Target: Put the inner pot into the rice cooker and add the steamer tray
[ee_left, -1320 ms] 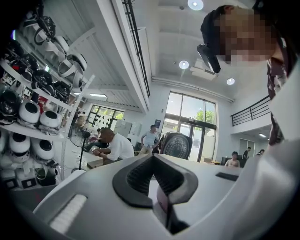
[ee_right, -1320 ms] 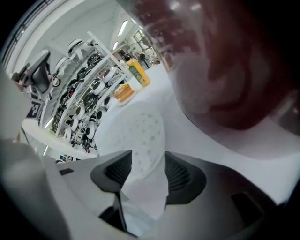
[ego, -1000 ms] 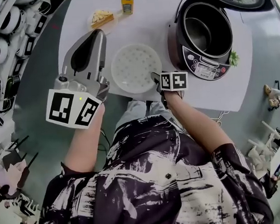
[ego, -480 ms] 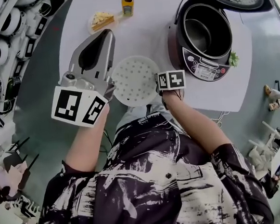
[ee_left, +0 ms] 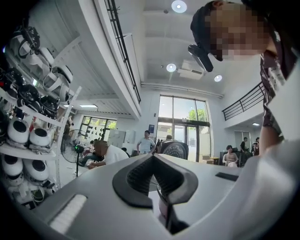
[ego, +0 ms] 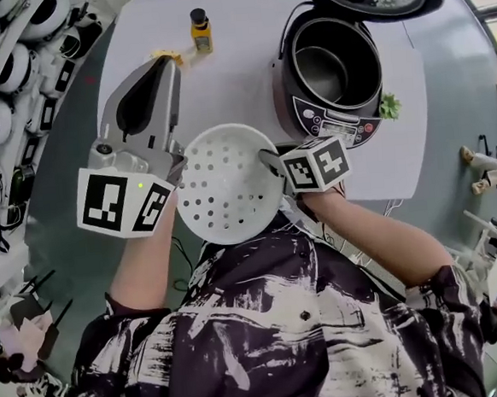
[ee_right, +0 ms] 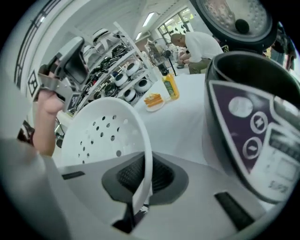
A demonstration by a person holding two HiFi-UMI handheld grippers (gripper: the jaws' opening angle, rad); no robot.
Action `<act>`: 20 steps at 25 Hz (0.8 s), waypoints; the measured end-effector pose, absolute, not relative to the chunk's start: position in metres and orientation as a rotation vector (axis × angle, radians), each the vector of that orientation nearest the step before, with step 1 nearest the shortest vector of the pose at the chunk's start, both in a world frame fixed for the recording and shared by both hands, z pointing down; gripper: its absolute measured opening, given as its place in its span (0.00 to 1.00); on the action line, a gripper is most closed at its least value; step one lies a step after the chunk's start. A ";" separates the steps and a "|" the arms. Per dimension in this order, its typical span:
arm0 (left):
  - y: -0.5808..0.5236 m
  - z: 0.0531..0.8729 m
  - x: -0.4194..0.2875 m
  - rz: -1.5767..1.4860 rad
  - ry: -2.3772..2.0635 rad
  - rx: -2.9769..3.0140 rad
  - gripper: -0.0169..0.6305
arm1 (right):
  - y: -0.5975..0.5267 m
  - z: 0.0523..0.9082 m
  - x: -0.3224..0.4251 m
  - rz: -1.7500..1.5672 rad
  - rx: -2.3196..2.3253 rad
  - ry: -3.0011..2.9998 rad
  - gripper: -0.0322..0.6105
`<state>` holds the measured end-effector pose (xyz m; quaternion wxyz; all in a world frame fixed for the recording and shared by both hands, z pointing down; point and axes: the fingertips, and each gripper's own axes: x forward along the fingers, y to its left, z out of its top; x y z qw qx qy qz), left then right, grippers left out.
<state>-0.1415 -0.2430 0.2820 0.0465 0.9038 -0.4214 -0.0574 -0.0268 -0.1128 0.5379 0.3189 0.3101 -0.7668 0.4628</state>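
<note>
I'm looking into a big open lab or demo hall. Racks (ee_left: pixel 28 140) hold rows of white helmet-like units. Round recessed lights (ee_left: pixel 178 6) dot a high ceiling. Beyond stand tall glass entrance doors (ee_left: pixel 180 129) and seated people (ee_left: pixel 107 153). A rice cooker (ego: pixel 328 127) sits on a white table (ego: pixel 237 57).

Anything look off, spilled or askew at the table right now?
Nothing spilled or damaged. Only the steamer tray is askew: the right gripper pinches one edge of its rim, so it hangs tilted past the table edge. The rice cooker is open, pot inside.
</note>
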 end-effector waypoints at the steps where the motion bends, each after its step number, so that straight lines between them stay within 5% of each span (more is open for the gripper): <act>1: -0.243 0.276 -0.137 -0.184 -1.279 2.771 0.03 | -0.115 0.524 -0.020 1.202 0.821 -2.029 0.05; 13: -0.251 0.232 -0.055 -0.293 -1.134 2.870 0.03 | -0.185 0.403 0.144 1.073 1.123 -2.082 0.05; 20: -0.238 0.229 0.002 -0.269 -1.040 2.900 0.03 | -0.267 0.413 0.274 1.001 1.394 -1.903 0.05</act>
